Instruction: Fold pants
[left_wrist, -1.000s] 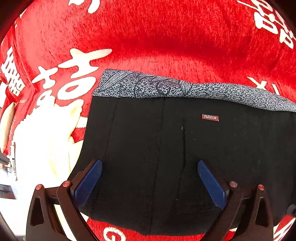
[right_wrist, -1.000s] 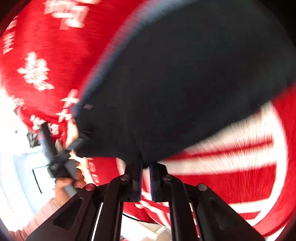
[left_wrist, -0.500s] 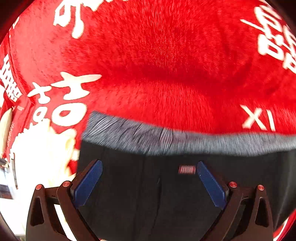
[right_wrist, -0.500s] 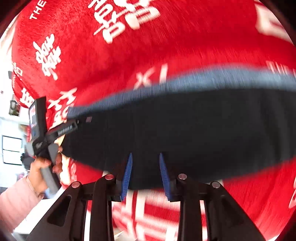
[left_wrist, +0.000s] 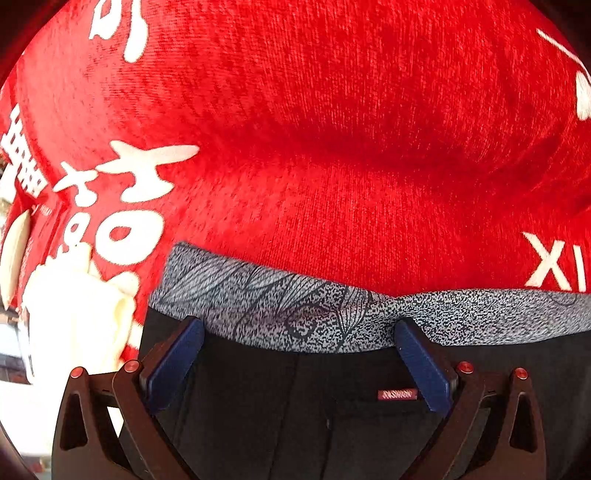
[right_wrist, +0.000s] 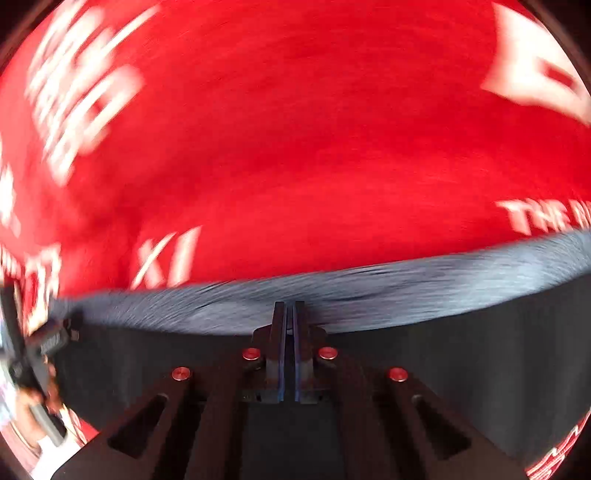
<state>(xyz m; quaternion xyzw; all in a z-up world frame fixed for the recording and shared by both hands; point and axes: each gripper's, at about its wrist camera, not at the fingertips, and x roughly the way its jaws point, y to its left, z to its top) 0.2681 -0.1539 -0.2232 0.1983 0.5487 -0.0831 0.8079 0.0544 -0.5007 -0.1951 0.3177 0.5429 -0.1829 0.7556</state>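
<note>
Slid toward six o'clock: pants (left_wrist: 332, 406). Left tool (left_wrist: 299, 354) wide; right tool (right_wrist: 289, 332) clamped empty above waistband (right_wrist: 369, 295). Smoothing fold; regrasp next.

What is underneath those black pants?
The black pants with the grey patterned waistband lie on a red cloth with white lettering. Whatever is beneath that cloth, and the part of it under the pants, is covered.

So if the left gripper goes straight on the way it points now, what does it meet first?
Most likely the pants, near the grey patterned waistband that lies between the open jaws of the left gripper. The red blanket lies beyond. Depth is hard to judge here.
</note>
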